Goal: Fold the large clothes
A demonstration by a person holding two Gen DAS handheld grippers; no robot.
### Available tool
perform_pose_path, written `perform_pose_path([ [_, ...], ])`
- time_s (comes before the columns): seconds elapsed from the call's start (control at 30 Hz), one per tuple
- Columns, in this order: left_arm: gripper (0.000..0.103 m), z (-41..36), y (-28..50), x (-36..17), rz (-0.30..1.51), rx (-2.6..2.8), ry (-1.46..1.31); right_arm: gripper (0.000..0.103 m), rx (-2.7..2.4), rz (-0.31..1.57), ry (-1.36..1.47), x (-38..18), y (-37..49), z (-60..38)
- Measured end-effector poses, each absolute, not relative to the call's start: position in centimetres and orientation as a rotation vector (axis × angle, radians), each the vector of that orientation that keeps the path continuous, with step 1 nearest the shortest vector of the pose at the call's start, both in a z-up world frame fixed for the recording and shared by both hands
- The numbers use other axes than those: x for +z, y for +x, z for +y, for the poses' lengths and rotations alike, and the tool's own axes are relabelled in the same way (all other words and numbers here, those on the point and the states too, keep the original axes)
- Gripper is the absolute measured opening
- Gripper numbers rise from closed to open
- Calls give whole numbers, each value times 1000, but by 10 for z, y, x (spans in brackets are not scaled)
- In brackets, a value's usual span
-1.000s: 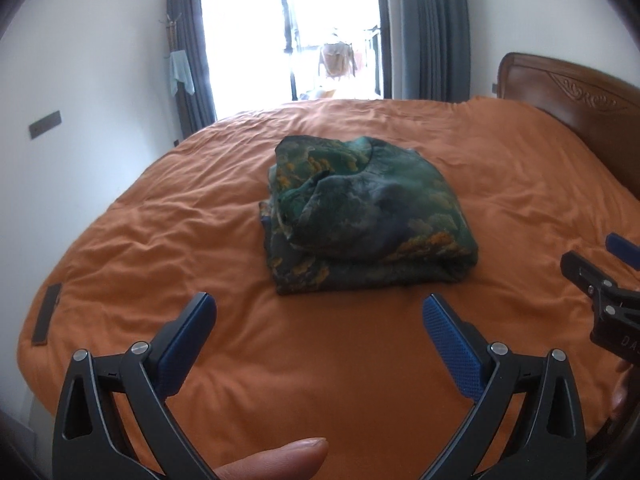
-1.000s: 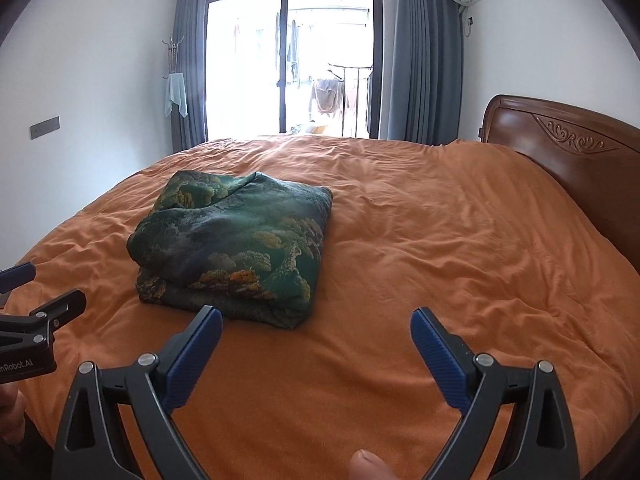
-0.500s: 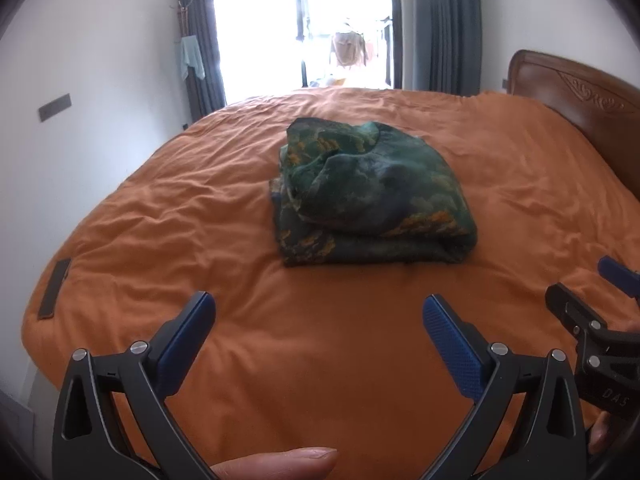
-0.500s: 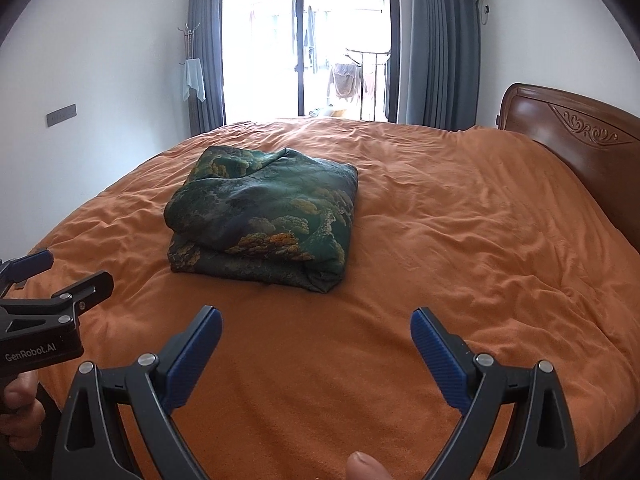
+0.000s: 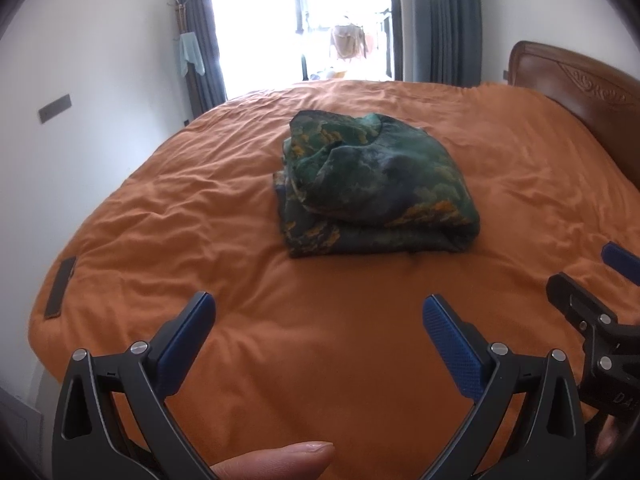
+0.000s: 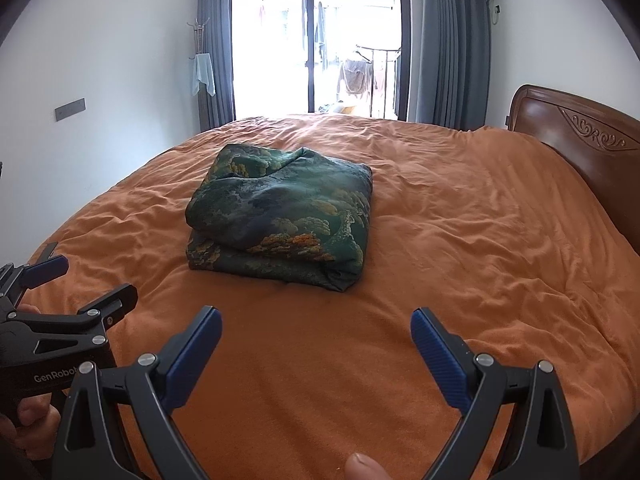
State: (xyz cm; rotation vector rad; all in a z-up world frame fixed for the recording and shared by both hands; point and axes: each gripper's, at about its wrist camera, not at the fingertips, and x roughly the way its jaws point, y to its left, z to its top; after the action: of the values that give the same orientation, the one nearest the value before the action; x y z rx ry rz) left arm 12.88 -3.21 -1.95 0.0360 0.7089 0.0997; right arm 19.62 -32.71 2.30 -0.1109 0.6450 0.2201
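A dark green patterned garment (image 5: 372, 188) lies folded in a thick square bundle on the orange bed cover (image 5: 180, 216); it also shows in the right wrist view (image 6: 284, 216). My left gripper (image 5: 318, 316) is open and empty, well short of the bundle, above the cover. My right gripper (image 6: 316, 328) is open and empty, also short of the bundle. Each gripper shows at the edge of the other's view: the right gripper (image 5: 592, 284) and the left gripper (image 6: 72, 284).
A wooden headboard (image 6: 580, 140) stands at the right. A dark flat strip (image 5: 60, 286) lies at the cover's left edge. The white wall (image 5: 80, 120) runs along the left. A glass balcony door with grey curtains (image 6: 320, 40) is behind the bed.
Both grippers have drawn back from the folded garment and risen a little. The bundle looks smaller and farther. Both stay open.
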Motion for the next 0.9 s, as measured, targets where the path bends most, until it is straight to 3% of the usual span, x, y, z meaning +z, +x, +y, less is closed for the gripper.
perform_pose_path([
  [0.9, 103, -31, 111, 2, 673, 141, 53, 97, 189, 668, -132, 39, 183, -324],
])
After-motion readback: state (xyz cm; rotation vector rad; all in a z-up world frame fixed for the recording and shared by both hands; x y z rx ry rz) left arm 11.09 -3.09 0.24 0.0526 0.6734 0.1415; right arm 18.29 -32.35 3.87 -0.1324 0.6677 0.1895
